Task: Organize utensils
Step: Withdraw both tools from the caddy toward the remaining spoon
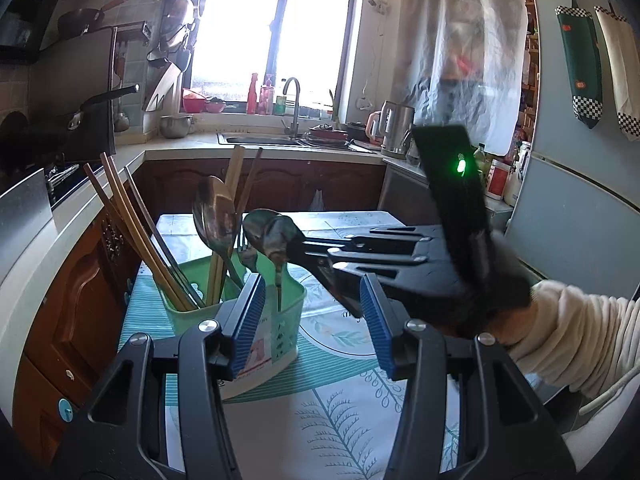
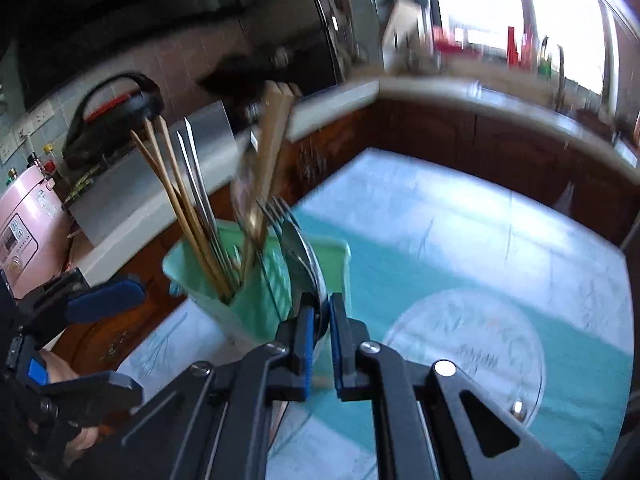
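A green utensil holder (image 1: 188, 312) stands on the cloth-covered table (image 1: 340, 412). Wooden chopsticks (image 1: 132, 232), a large spoon (image 1: 216, 216) and a fork (image 1: 244, 252) stick up out of it. My right gripper (image 2: 320, 320) is shut on the bowl of a metal spoon (image 2: 304, 264). In the left wrist view that spoon (image 1: 272, 232) hangs from the right gripper (image 1: 294, 250) with its handle down inside the holder. My left gripper (image 1: 314, 322) is open close in front of the holder, holding nothing. One of its blue pads (image 2: 108, 296) shows left of the holder (image 2: 256, 300).
A white counter (image 1: 72, 208) over brown cabinets wraps the left and far sides, with a sink (image 1: 260, 140) and a kettle (image 1: 396, 128). A fridge (image 1: 580, 200) stands on the right. A pink appliance (image 2: 24, 224) sits on the counter. A cream sleeve (image 1: 572, 332) reaches in from the right.
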Action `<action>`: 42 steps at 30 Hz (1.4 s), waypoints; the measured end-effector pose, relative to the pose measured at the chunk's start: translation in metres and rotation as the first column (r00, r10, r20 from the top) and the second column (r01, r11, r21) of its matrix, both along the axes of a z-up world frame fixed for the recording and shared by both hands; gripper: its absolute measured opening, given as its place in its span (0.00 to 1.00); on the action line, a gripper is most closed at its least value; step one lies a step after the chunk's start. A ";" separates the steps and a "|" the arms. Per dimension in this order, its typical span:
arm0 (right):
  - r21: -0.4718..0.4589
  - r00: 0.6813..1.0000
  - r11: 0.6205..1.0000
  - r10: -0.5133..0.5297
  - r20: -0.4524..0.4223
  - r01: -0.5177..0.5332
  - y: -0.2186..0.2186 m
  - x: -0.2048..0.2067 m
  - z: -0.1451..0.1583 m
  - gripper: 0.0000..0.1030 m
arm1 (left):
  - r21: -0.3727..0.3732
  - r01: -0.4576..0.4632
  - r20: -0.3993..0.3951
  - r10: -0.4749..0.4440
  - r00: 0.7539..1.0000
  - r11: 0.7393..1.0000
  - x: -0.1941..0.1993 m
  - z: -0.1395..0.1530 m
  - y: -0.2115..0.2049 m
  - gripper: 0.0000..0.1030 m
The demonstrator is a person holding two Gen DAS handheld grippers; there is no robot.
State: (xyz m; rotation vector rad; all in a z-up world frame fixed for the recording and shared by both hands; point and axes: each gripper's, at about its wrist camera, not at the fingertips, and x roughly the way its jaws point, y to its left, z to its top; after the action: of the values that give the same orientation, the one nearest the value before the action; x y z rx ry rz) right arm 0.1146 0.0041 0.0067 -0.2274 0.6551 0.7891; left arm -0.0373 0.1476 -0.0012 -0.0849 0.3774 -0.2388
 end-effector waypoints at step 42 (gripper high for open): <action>0.026 0.926 0.999 -0.008 -0.377 0.019 -0.031 0.045 -0.027 0.25 | -0.031 -0.014 -0.027 0.013 1.000 0.999 -0.001 -0.010 -0.006 0.45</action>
State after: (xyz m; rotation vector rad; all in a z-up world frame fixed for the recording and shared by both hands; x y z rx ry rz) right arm 0.1600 -0.0269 -0.0202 -0.0426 1.0066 0.8368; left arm -0.0380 0.1419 -0.0116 -0.1211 0.3999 -0.2303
